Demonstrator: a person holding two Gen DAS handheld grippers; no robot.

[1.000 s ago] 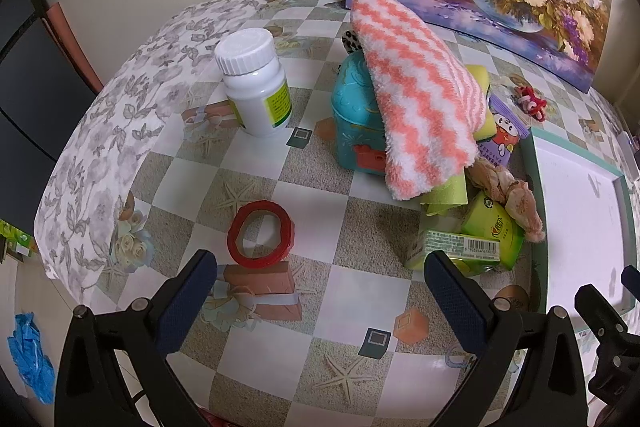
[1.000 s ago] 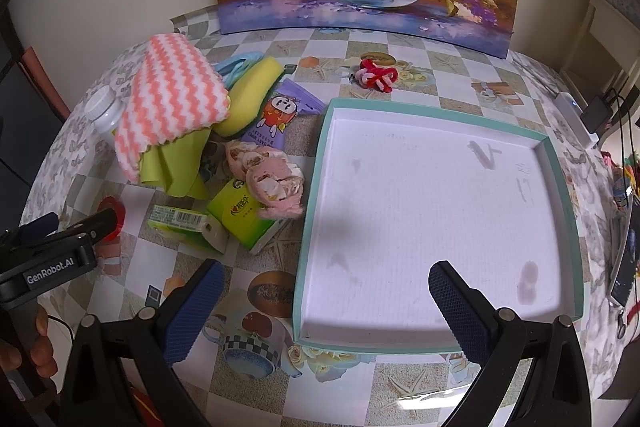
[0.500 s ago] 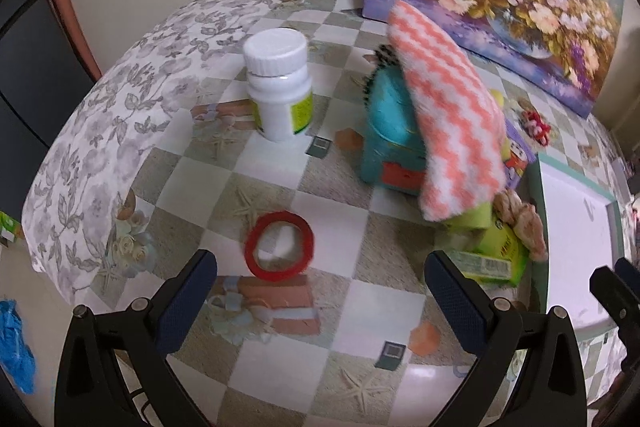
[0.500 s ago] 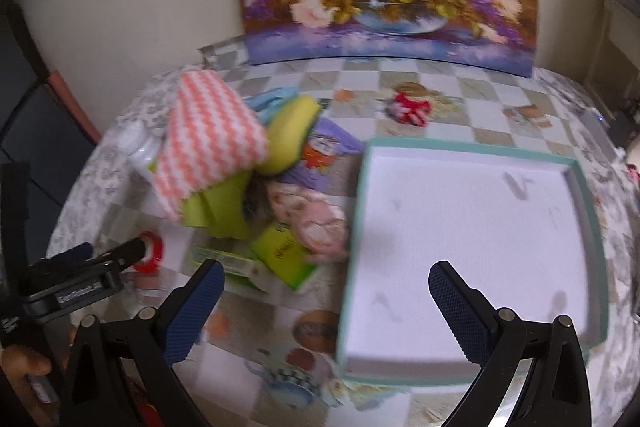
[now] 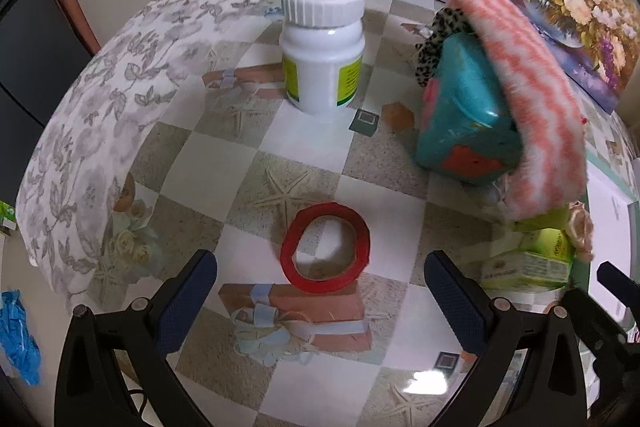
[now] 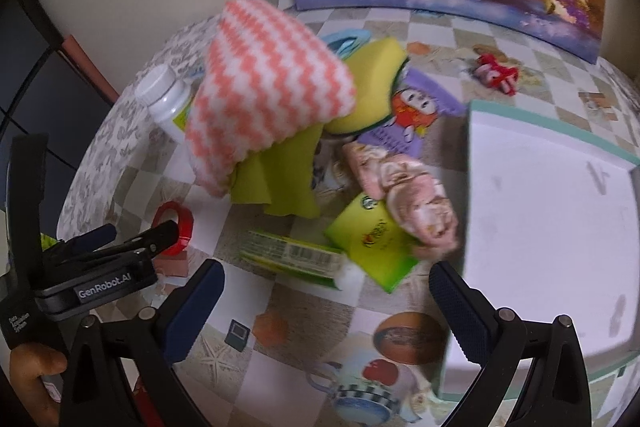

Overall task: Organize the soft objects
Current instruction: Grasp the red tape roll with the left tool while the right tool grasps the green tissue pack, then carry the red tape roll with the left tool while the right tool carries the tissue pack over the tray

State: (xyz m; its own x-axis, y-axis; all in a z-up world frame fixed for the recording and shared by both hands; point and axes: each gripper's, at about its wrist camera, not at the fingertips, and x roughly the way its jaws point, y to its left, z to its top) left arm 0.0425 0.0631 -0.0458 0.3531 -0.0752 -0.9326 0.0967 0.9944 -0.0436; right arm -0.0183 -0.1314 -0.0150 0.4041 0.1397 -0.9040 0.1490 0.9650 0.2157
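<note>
zigzag towel lies draped over the teal box beside the tray; both hand-held grippers, left and right, hang wide apart and empty. tugging it could topple the box.

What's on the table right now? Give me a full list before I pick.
Towel: 1, coral-white zigzag, draped atop teal box.
Sponge: 1, yellow, beside towel.
Green cloth: 1, under towel.
Pink cloth: 1, near tray.
Green packets: 2, front of pile.
Purple pouch: 1.
Bottle: 1, white.
Tape ring: 1, red.
Red trinket: 1.
Left gripper: open.
Right gripper: open.
</note>
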